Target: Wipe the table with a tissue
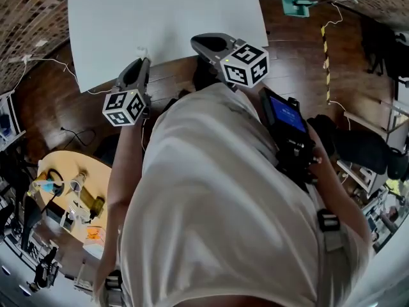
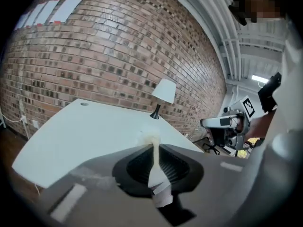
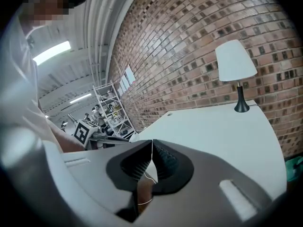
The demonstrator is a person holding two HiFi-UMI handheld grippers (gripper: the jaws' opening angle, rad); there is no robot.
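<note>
Check that the fingers of the left gripper (image 2: 153, 144) are clenched on the crumpled white paper tissue (image 2: 156, 174). A narrow fold runs between them and a small tuft shows past their tips. The tissue hangs in the air by the near edge of the bare white table (image 1: 166, 11), and as far as the views show it does not touch the top. The fingers of the right gripper (image 3: 151, 145) are pressed together with nothing between them.

Lower the left gripper until the tuft lies on the table, then sweep in straight, overlapping passes. Press lightly: so little tissue projects that the fingertips could scrape the surface. Keep both grippers clear of the white-shaded lamp with the black base (image 3: 236, 63) at the far side.
</note>
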